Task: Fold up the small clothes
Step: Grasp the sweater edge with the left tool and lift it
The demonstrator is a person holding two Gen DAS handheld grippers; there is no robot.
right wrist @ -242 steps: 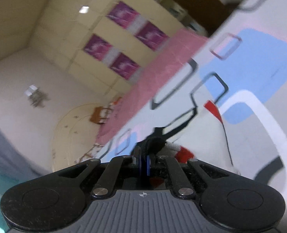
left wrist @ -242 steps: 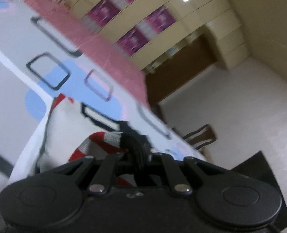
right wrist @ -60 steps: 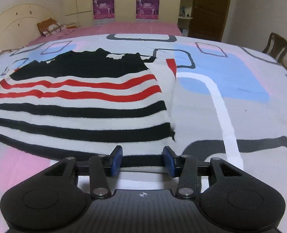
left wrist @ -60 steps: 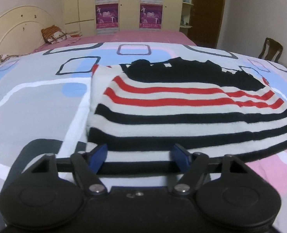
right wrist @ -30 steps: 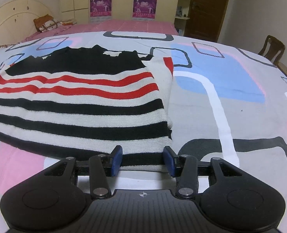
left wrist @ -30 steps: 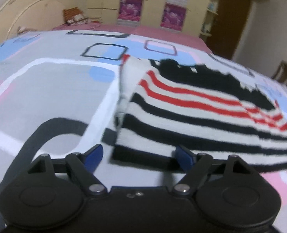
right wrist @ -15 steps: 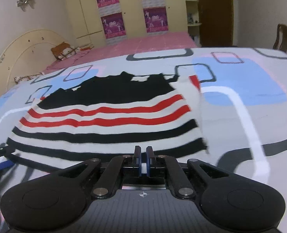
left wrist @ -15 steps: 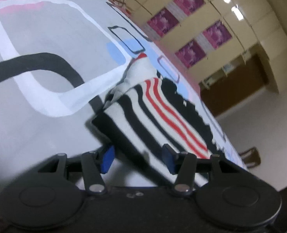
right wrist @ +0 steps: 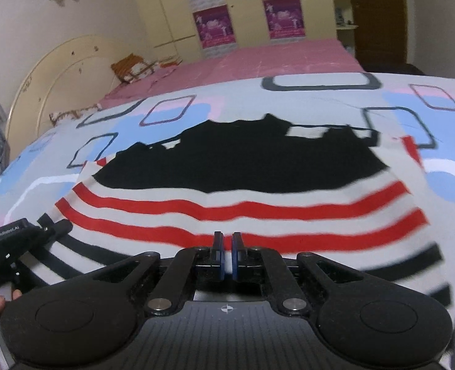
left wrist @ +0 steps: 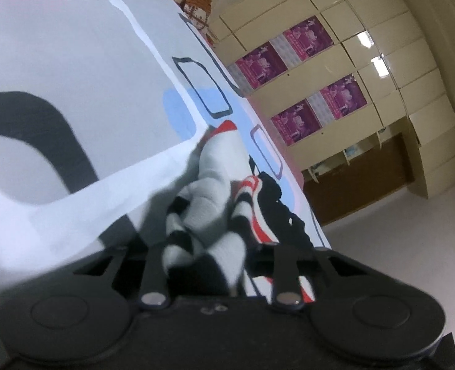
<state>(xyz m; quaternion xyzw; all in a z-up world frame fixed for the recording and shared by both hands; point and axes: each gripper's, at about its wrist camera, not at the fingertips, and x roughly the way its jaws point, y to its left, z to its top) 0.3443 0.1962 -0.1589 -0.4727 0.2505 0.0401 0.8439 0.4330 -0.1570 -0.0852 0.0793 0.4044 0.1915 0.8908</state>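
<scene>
A small knitted top (right wrist: 242,191), white with red and black stripes and a black upper part, lies spread on the patterned bedsheet (right wrist: 319,98). My left gripper (left wrist: 209,265) is shut on the top's bunched left edge (left wrist: 215,191) and lifts it off the sheet; it also shows at the left of the right wrist view (right wrist: 51,231). My right gripper (right wrist: 226,257) is shut and empty, hovering over the top's lower middle.
The bed has a cream headboard (right wrist: 58,71) and a pink sheet (right wrist: 258,61) at the far end with an orange cushion (right wrist: 132,67). Cream wardrobes with purple posters (right wrist: 215,27) and a brown door (right wrist: 378,15) stand behind.
My left gripper has closed on the top's left edge and tilted, bunching the fabric. My right gripper has shut and moved forward over the top.
</scene>
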